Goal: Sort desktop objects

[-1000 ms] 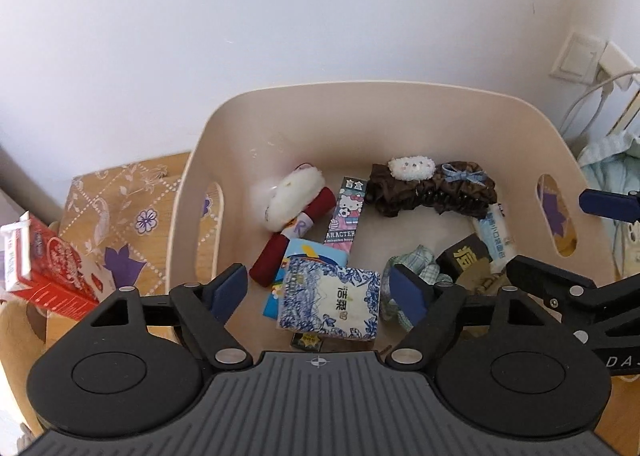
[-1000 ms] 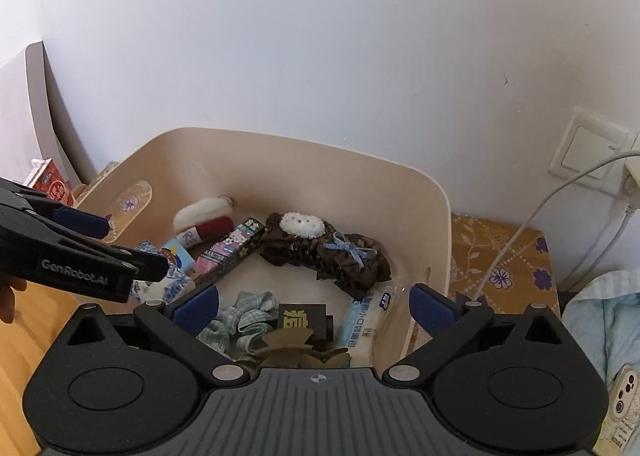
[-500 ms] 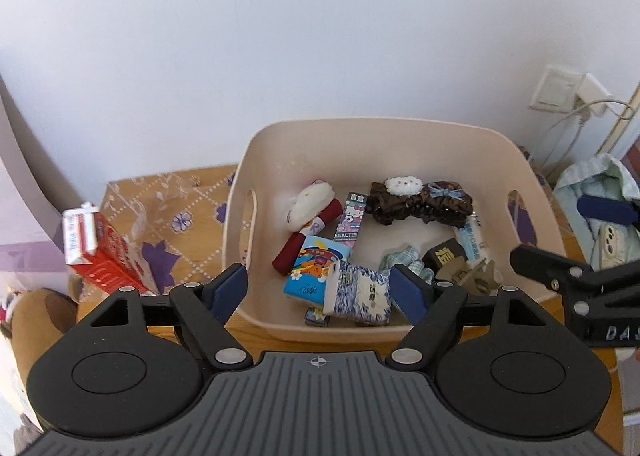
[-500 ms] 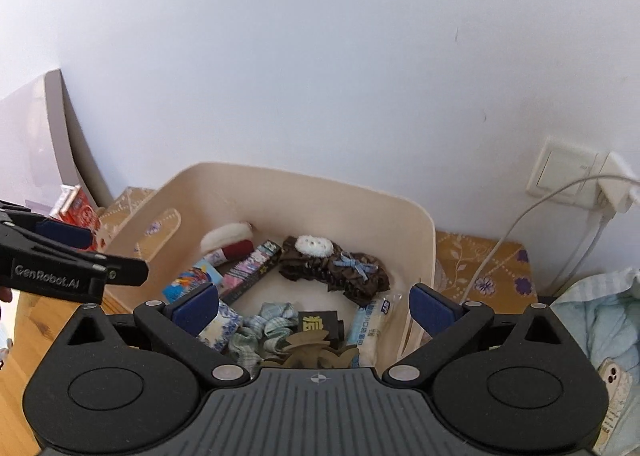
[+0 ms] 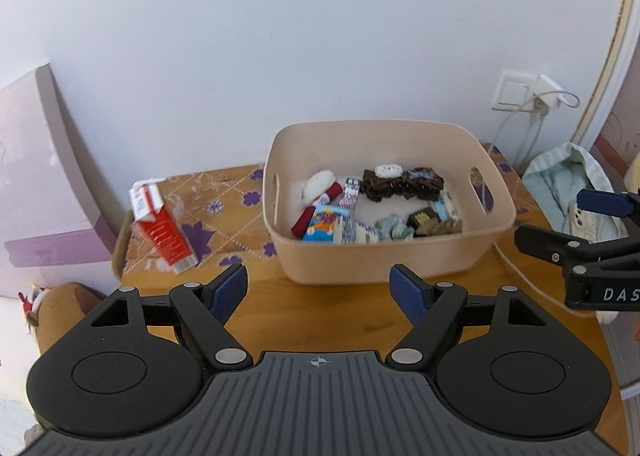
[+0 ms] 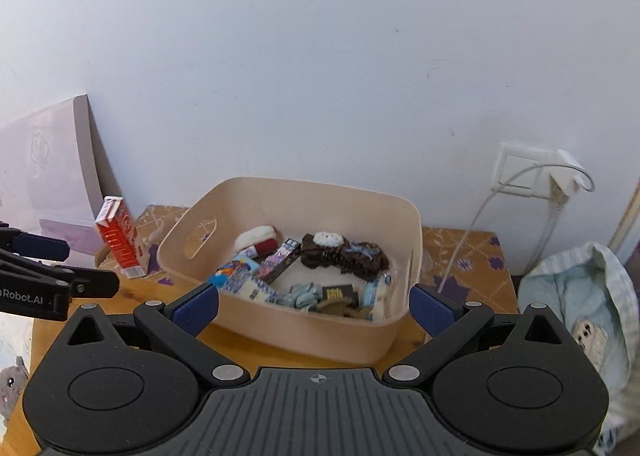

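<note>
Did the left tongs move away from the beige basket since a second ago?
Yes. The left tongs backed away and up from the beige plastic basket, which now looks smaller and farther off, with bare wooden tabletop between.

In the left wrist view, a bare strip of table (image 5: 320, 308) runs across the lower middle of the frame, between the open left gripper (image 5: 319, 290) and the bin (image 5: 380, 256). The bin mouth is open from above, though its floor is crowded. At left, the carton (image 5: 160, 228) stands apart from the bin, with a passable gap between them. At right, a cable (image 5: 516, 256) skirts the bin, seemingly touching it, and the right gripper (image 5: 560, 224) blocks that edge.
</note>
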Demonstrator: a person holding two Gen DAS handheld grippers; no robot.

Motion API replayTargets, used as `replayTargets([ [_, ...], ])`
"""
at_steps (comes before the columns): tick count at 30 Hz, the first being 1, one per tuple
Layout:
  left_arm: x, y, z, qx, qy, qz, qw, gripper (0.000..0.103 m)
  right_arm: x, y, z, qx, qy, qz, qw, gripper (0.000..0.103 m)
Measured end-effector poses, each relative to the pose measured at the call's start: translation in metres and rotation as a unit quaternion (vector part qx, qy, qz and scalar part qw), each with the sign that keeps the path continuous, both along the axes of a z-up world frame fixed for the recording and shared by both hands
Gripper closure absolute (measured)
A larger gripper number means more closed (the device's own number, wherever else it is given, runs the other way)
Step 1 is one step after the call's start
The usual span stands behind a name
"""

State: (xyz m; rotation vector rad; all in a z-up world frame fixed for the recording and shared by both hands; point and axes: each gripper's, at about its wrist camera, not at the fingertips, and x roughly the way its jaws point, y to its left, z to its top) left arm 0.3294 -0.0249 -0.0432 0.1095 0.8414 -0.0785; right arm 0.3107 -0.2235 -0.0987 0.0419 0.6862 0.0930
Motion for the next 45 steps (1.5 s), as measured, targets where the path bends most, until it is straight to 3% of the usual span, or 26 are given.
replayTargets([
  [21, -0.173, 0.007, 0.035, -0.017, -0.037, 0.008, 0.9991, 0.023, -0.174, 0.034, 0.047, -0.014, -0.033, -0.001, 0.999, 0.000],
  [33, -0.267, 0.007, 0.047, -0.013, -0.054, 0.011, 0.9984, 0.023, -0.256, 0.048, 0.054, -0.015, -0.040, 0.002, 0.999, 0.000],
  [45, -0.336, 0.006, 0.048, -0.012, -0.054, 0.003, 0.9985, 0.023, -0.320, 0.059, 0.057, -0.011, -0.045, 0.001, 0.999, 0.000],
])
